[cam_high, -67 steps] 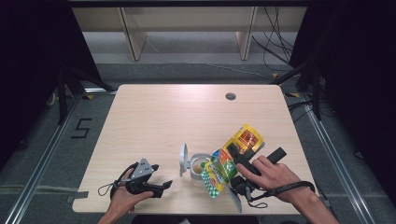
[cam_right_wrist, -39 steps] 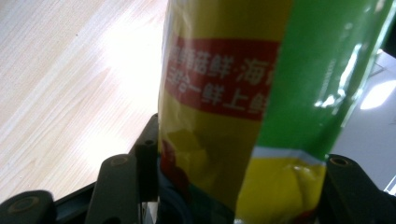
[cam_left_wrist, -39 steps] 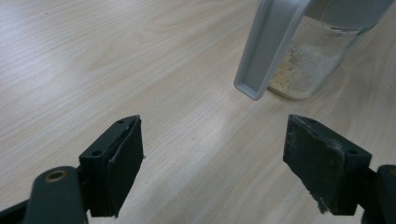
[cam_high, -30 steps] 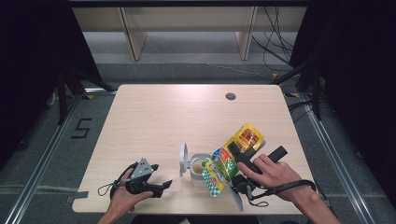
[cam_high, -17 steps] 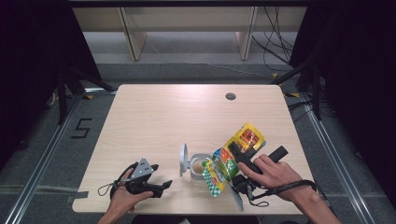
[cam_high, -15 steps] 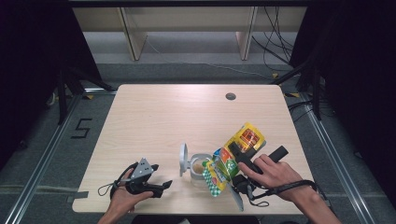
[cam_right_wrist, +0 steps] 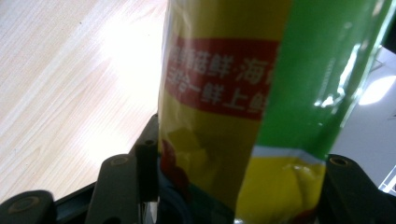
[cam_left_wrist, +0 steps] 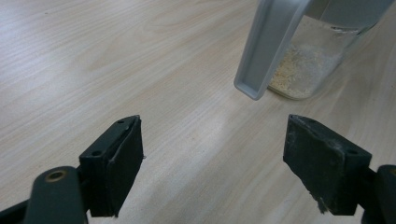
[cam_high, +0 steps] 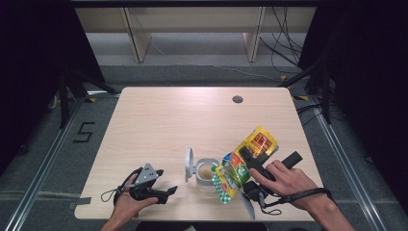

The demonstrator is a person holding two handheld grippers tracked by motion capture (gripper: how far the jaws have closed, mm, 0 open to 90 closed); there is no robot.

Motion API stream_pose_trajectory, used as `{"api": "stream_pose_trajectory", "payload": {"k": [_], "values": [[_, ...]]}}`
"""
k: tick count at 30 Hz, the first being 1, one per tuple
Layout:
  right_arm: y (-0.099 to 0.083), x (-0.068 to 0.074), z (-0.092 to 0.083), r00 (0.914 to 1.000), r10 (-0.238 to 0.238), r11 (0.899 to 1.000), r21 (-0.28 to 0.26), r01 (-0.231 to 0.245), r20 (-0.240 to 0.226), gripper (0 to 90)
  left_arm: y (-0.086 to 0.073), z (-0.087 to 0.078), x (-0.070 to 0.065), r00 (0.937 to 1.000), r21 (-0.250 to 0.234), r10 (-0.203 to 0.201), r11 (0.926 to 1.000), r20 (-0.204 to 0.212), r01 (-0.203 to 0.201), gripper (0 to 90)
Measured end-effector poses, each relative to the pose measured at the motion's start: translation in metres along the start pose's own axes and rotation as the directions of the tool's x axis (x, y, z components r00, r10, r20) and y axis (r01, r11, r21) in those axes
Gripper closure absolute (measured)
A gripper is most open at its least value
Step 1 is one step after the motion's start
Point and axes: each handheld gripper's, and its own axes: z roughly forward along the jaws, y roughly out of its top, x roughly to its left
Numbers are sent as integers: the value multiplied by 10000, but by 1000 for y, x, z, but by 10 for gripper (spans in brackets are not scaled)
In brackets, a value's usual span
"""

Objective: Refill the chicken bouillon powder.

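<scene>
A yellow and green snack bag hangs tilted over a clear container whose grey lid stands flipped up on its left side. Pale crumbs lie in the container. My right gripper is shut on the bag, which runs up between both jaws in the right gripper view. Near the table's front left edge rests my left gripper, held in a hand, open with nothing between its jaws. It points at the container and lid just ahead.
The light wooden table has a round cable hole at the far right. Grey floor with a taped "5" lies to the left. Shelf legs and cables stand beyond the far edge.
</scene>
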Motion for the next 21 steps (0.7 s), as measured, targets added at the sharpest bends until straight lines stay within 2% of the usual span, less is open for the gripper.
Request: {"api": "stream_pose_trajectory", "payload": {"k": [3, 4, 5, 6, 9, 10, 15, 17, 18, 19, 20, 21], "values": [[1, -1, -2, 10000, -88, 10000, 30, 88, -28, 474, 0, -1, 0, 10000, 95, 13, 10000, 23, -14, 198], [1, -1, -2, 9999, -123, 9999, -23, 123, 25, 474, 0, -1, 1, 9999, 183, 131, 9997, -5, -131, 198], [1, -1, -2, 9999, -123, 9999, -23, 123, 25, 474, 0, -1, 1, 9999, 183, 131, 9997, -5, -131, 198], [1, -1, -3, 9999, -134, 9999, 17, 134, -3, 474, 0, 0, 0, 10000, -14, -31, 10000, 35, 31, 198], [1, -1, -4, 9999, -114, 9999, -17, 114, -105, 474, 0, 0, 0, 10000, 27, 21, 10000, 9, -21, 197], [2, 0, -6, 9999, 89, 9999, 80, -88, -71, 474, 0, -1, 0, 10000, 71, 10, 10000, 14, -10, 198], [0, -2, -8, 10000, -47, 10000, 48, 47, -45, 475, 0, -1, 0, 10000, 40, 11, 10000, 11, -11, 198], [0, -1, -10, 10000, 48, 9999, 128, -47, -41, 475, 0, -1, 0, 10000, 76, 13, 10000, 28, -13, 198], [-2, -2, -10, 9999, -148, 9999, 82, 149, -78, 475, 0, -1, 1, 10000, 115, 91, 9999, -26, -91, 198], [-2, -2, -10, 9999, -148, 9999, 82, 149, -78, 475, 0, -1, 1, 10000, 115, 91, 9999, -26, -91, 198], [-2, 0, -12, 9999, 75, 9998, 166, -73, -94, 475, 0, -1, 0, 10000, 85, 73, 9999, -21, -73, 198], [-2, 0, -12, 9999, 75, 9998, 166, -73, -94, 475, 0, -1, 0, 10000, 33, 10, 10000, 15, -10, 198]]}}
